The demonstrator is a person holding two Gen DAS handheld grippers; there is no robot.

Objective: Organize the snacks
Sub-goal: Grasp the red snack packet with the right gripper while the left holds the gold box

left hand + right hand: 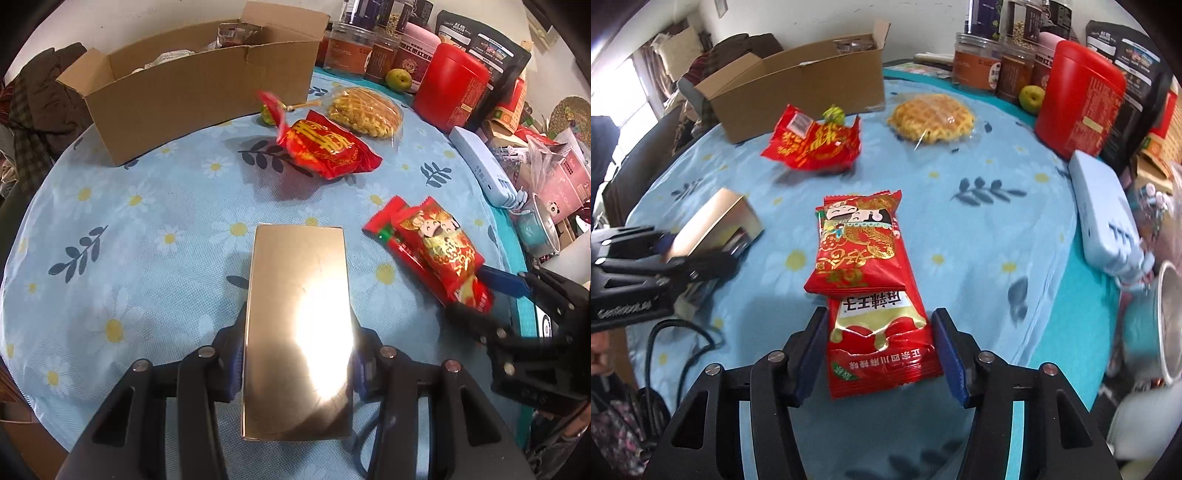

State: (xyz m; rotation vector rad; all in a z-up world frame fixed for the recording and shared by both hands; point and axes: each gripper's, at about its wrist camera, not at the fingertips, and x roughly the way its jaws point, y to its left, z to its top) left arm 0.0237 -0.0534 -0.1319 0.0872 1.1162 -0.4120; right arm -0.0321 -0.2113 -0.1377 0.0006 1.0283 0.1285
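Black fingers (812, 354), blue pads (951, 365), silver screws (981, 356)

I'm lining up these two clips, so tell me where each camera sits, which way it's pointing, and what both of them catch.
Left wrist: on the left gripper, angled down across the table at the cardboard box; its own fingers clamp a gold box, and the right gripper shows at the right edge.
Right wrist: on the right gripper, angled down the same way; its fingers flank the red snack packets, with the left gripper at the left edge.
Shared: both grippers, gold box, packets, cardboard box, waffle, red canister.
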